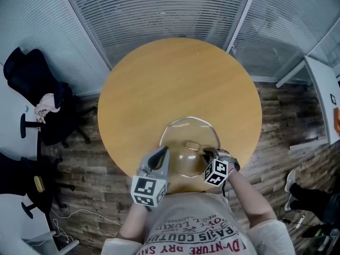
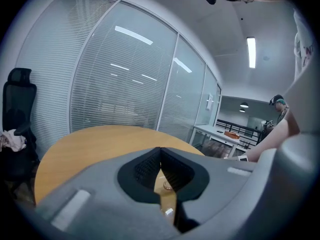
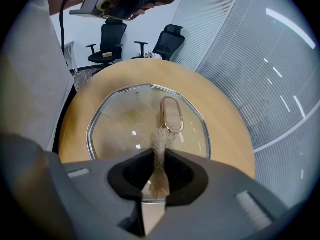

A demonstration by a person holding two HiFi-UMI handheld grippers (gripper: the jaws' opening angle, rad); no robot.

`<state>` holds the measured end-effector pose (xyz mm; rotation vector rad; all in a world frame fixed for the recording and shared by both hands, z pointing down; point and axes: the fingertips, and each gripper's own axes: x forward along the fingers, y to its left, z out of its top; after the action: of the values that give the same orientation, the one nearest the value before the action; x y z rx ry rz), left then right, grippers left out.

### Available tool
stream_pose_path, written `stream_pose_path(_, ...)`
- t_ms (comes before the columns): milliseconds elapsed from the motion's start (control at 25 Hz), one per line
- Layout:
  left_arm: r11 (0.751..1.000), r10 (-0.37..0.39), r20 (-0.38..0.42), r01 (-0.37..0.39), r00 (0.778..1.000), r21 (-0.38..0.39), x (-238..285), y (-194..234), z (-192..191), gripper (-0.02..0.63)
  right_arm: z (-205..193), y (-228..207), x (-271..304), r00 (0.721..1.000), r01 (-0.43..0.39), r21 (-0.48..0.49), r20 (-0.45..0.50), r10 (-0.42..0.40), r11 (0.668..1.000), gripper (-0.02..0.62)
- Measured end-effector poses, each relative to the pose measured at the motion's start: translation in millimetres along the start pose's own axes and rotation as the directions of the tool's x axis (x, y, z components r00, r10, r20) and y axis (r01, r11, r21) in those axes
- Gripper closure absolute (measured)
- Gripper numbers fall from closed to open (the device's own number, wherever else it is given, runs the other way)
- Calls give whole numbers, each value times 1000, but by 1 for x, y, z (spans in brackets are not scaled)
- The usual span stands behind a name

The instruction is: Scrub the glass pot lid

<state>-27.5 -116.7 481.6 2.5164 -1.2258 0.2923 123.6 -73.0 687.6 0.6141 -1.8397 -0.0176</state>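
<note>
Right gripper (image 3: 159,153): jaws pinched on a thin tan scrub pad (image 3: 160,141), fibrous, poking out past the tips. Left gripper (image 2: 160,150): jaws meet at the tips, nothing seen between them; only a narrow slot further back, with table wood showing through it.

Glass wall with slatted blinds (image 1: 159,9) runs along the far side. Wood-plank floor (image 1: 287,116) lies all round. Round wooden table (image 1: 159,84) fills the middle of the head view. Black office chairs (image 1: 32,73) stand off to the table's left, apart from it, one with a pale cloth (image 1: 47,104) draped on it. Person's printed shirt (image 1: 196,227) shows at the bottom edge of the head view.

Glass pot lid (image 1: 186,132) lies flat on the table's near side, close to the edge by the person, handle up. Outline is many-sided with a metal rim, and the wood shows through the glass. Left gripper sits at the lid's left edge in the head view; cannot tell whether it touches the rim. Right gripper is over the lid's near right part, pointing in toward the centre.

Handle (image 3: 171,115): oval, rose-gold frame, at the lid's centre. Scrub pad's free end reaches the glass just beside the near end of the handle and appears to touch it.
</note>
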Motion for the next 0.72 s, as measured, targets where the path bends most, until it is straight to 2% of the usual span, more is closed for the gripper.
stream_pose_path(120, 1000, -14, 2, 14, 1000, 2, -2, 0, 0, 600, 2, 3, 0, 999, 24, 43, -28, -23, 999, 532)
stream_pose_path(320, 999, -40, -7, 40, 999, 2, -7, 8, -4, 598, 13, 9, 0, 998, 21, 169, -56, -12, 985, 532)
stream_pose_path(720, 994, -108, -39, 109, 993, 25, -7, 35, -10, 598, 50, 32, 4, 998, -2, 265, -67, 21, 964, 532)
